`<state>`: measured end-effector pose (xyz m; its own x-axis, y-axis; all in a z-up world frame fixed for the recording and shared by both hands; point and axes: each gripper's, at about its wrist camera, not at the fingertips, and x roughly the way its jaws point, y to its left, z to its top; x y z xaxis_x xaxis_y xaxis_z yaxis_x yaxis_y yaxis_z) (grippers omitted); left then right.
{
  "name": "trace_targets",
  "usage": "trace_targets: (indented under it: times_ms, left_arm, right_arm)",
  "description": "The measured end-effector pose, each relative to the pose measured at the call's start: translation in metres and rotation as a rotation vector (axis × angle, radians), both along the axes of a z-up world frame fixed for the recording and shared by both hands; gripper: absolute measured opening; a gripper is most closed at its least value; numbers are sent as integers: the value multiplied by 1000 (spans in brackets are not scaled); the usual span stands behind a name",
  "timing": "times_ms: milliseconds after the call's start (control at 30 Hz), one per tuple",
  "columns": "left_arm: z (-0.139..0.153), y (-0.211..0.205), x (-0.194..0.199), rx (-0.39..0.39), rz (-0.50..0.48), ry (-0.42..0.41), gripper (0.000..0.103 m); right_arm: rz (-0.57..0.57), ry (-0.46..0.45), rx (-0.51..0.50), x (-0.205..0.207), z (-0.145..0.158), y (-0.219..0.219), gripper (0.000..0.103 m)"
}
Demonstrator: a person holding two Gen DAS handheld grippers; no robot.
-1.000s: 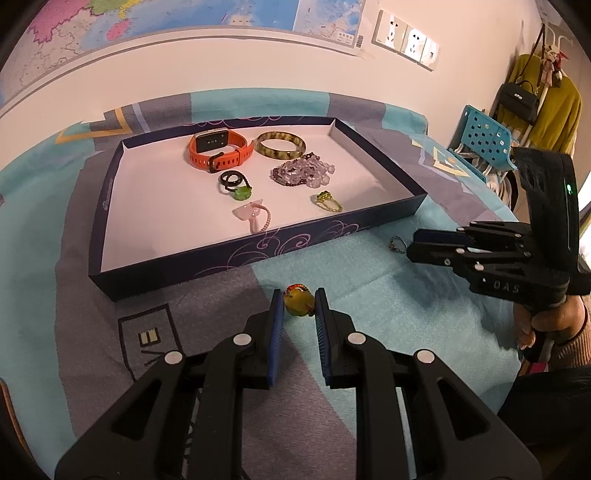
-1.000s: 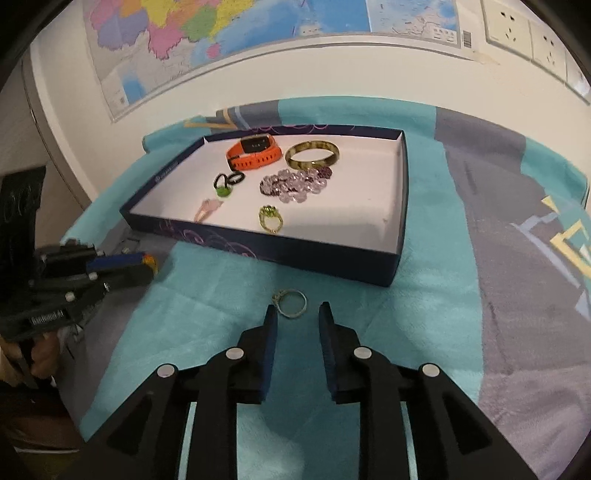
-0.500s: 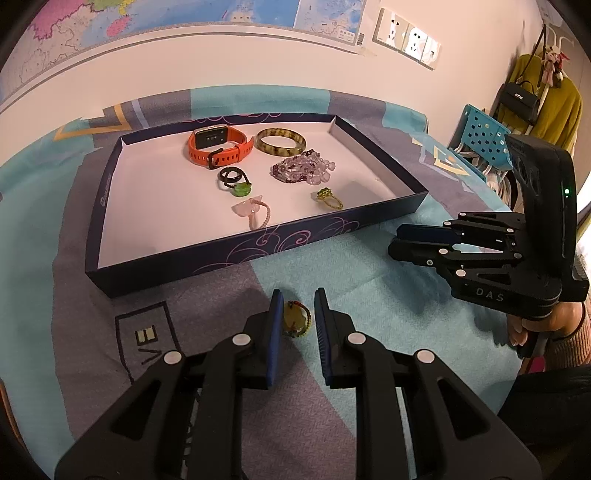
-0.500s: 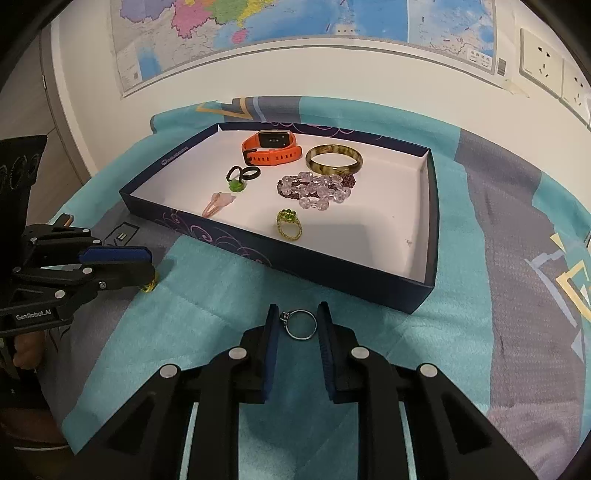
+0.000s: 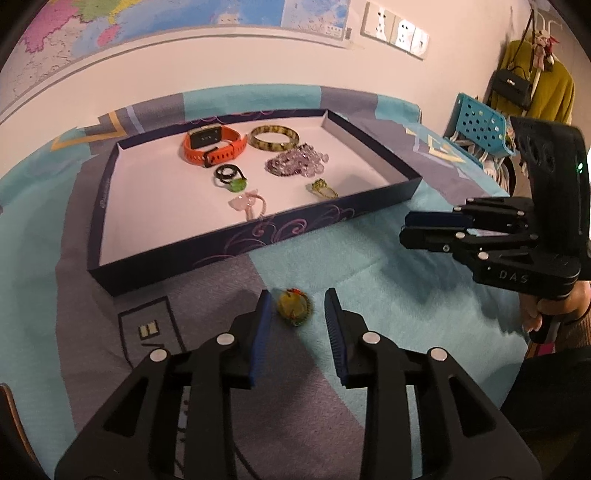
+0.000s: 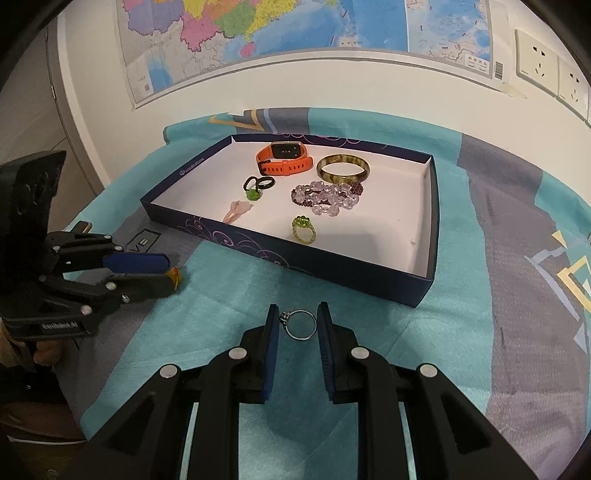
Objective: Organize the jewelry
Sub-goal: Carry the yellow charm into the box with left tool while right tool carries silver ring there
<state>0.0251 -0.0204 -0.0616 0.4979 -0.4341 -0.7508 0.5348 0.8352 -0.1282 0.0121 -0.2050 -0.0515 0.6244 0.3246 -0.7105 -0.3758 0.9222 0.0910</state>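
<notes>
A navy tray (image 5: 258, 236) with a white floor lies on the cloth; it also shows in the right wrist view (image 6: 332, 273). It holds an orange watch (image 5: 214, 144), a green-brown bangle (image 5: 274, 137), a purple bead bracelet (image 5: 297, 164), a black ring with a green stone (image 5: 231, 177), a pink piece (image 5: 245, 203) and a green bead ring (image 5: 323, 189). My left gripper (image 5: 297, 308) is open around a yellow-green pendant (image 5: 293, 306) on the cloth. My right gripper (image 6: 297, 325) is open around a silver ring (image 6: 301, 325) in front of the tray.
The teal and grey cloth (image 6: 480, 332) covers the table. A wall with a map (image 6: 295, 26) and sockets (image 6: 535, 62) is behind. A blue basket (image 5: 480, 123) and hanging clothes (image 5: 535, 88) stand at the far right.
My left gripper opened wider, with the pendant now loose between its fingers. My right gripper moved forward until the silver ring lies between its fingers.
</notes>
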Motion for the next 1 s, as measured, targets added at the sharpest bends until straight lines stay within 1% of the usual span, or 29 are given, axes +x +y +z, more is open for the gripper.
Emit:
trace_targets:
  times_ms: [100,200,400,533,700,867,1000]
  left_arm:
    - [-4,-4,3,17,1,16,28]
    - [-6,-4,4,29,13,18,19]
    - [-3,-2,2,13,22,14,19]
    - [9,2,0,-20,18,-8,19]
    - [34,4,-1,-45,16,-73,19]
    - [50,2,11,-51,29,-117,19]
    - [53,-2,24,-49,40,-127,19]
  right_arm:
    - [3,-3,9,-1,1,0,19]
    - [3,-11,16,-2,4,-1,19]
    - [10,-34,33,-3,14,-1,19]
    - [23,-61,46,-2,25,2,19]
    - [31,-94,54,5,37,5,19]
    - [34,-100,67,20,41,8,19]
    - [35,-105,61,32,42,12,19]
